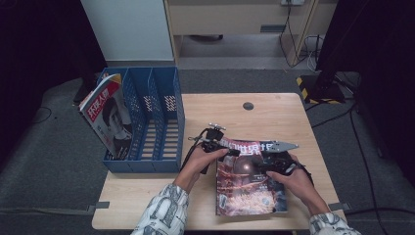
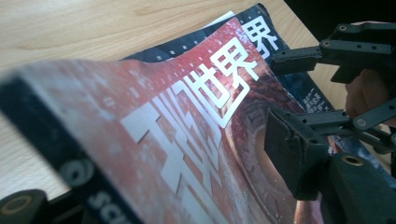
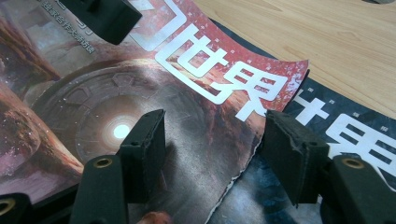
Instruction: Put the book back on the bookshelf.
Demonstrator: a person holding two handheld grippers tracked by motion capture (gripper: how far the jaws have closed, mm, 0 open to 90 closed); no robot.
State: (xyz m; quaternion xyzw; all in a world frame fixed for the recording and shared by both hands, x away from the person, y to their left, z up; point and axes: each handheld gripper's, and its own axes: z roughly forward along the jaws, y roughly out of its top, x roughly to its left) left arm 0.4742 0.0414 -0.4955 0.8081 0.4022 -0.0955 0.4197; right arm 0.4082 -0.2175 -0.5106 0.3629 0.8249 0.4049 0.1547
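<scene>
A red-covered magazine (image 1: pixel 244 183) with big white characters lies on top of a dark blue one (image 3: pixel 355 130) at the table's near right. Its far end (image 1: pixel 259 146) is lifted and curls up off the one below. My left gripper (image 1: pixel 227 149) is at the top left corner. In the left gripper view the spine corner (image 2: pixel 84 186) lies between the jaws of the left gripper (image 2: pixel 159 182), which stand wide apart. My right gripper (image 1: pixel 260 163) is over the cover. The right gripper (image 3: pixel 215 140) straddles the cover's right edge, one pad (image 3: pixel 144 140) on the cover and the other over the blue magazine, pinching nothing.
A blue file rack (image 1: pixel 147 122) stands at the table's left side, with another magazine (image 1: pixel 107 115) leaning in its left slot. The wooden table (image 1: pixel 274 117) has a round cable hole (image 1: pixel 248 105) near its far edge. Cables run over the floor at the right.
</scene>
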